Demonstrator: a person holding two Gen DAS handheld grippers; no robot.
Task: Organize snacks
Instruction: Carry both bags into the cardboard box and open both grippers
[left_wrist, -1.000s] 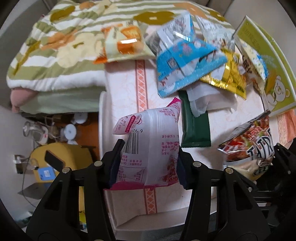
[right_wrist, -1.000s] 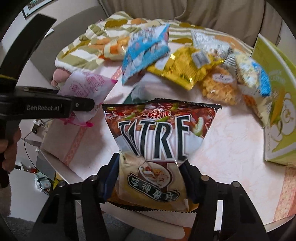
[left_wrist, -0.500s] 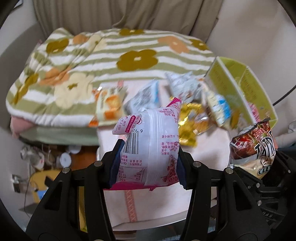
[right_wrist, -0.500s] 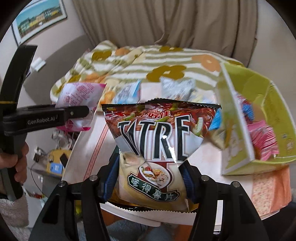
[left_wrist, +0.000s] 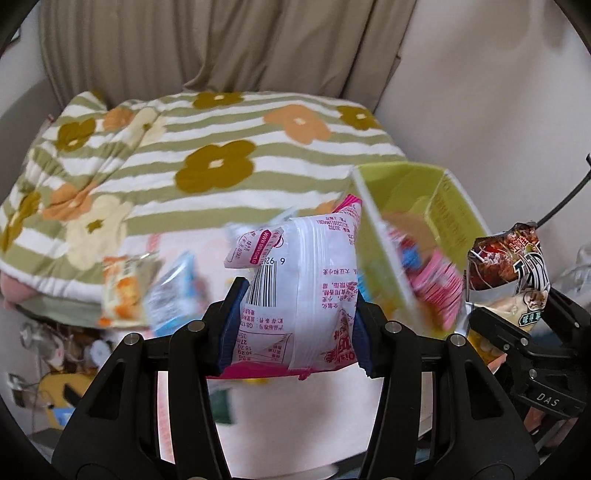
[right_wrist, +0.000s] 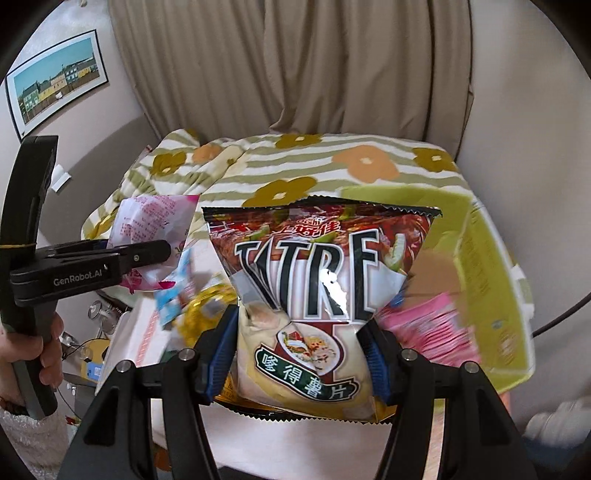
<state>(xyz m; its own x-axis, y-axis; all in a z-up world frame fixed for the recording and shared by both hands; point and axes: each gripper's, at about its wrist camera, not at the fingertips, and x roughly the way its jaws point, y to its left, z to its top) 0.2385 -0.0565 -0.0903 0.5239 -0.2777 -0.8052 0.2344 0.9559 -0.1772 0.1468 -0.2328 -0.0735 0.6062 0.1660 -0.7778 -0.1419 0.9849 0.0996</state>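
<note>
Left gripper (left_wrist: 295, 325) fingers pinch the pink-white packet (left_wrist: 299, 291); right gripper (right_wrist: 301, 360) fingers pinch the chip bag (right_wrist: 317, 295). Green box (right_wrist: 491, 266) beyond-right. Risk: slick film slipping, dropping short.

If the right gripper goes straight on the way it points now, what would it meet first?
Probably the green box: the right gripper, shut on the chip bag, points down toward the box's near wall. Blur leaves depth unclear.
</note>
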